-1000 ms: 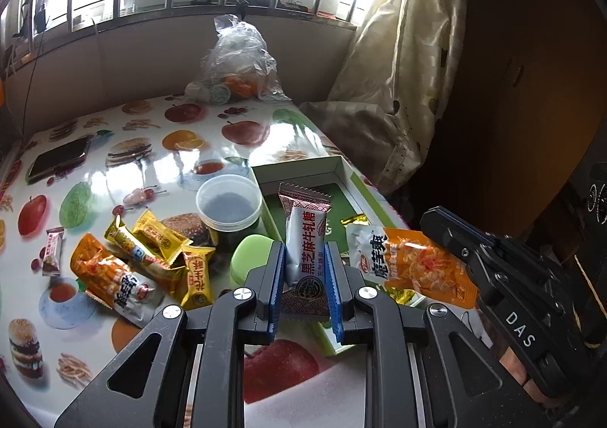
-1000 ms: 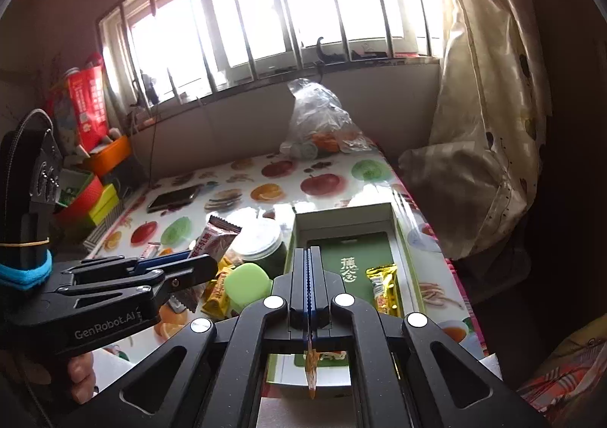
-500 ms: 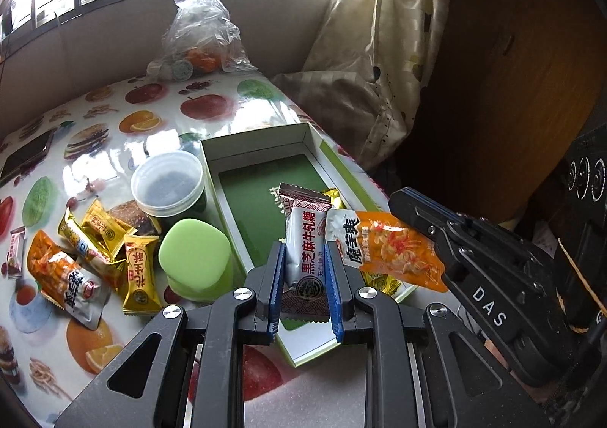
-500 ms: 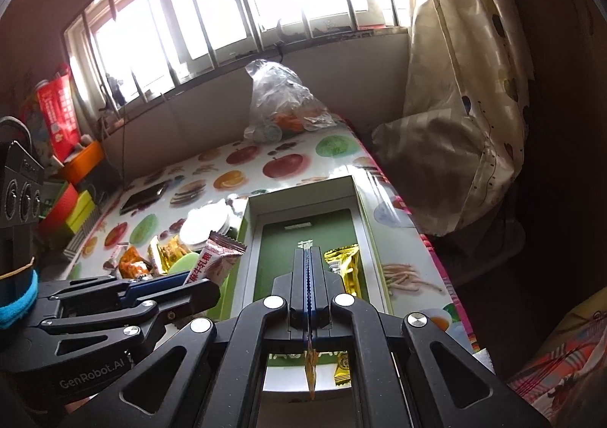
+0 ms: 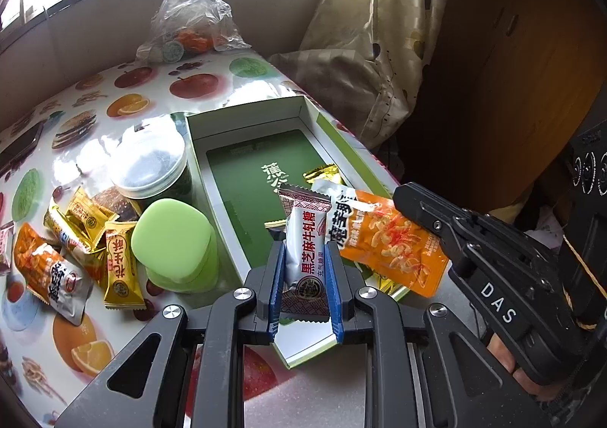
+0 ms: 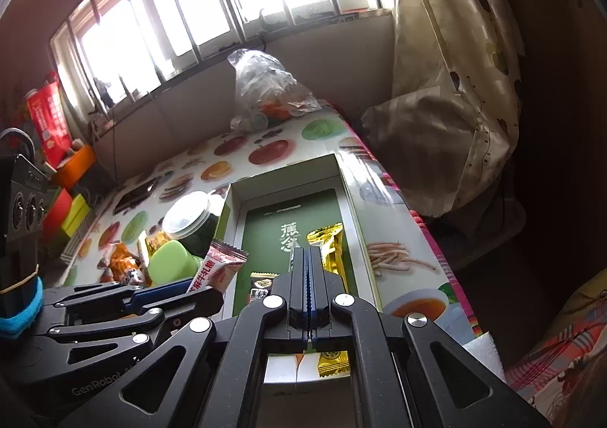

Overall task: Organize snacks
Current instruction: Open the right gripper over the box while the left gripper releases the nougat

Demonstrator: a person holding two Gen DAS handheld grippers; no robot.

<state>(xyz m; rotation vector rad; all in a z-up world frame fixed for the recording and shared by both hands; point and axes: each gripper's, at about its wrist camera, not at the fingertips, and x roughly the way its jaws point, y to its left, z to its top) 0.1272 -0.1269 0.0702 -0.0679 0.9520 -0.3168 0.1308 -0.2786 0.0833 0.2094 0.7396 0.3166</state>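
Over the green box (image 5: 250,177), lower centre of frame, left gripper (image 5: 303,276) jaws clamp a white nougat bar (image 5: 305,238), long axis upright, top end away from camera. Right gripper (image 6: 308,268) jaws closed; only left view shows its orange snack pouch (image 5: 383,238). Only right view shows the gold packet (image 6: 330,249) fully.

Phone (image 5: 19,147) cut off at edge
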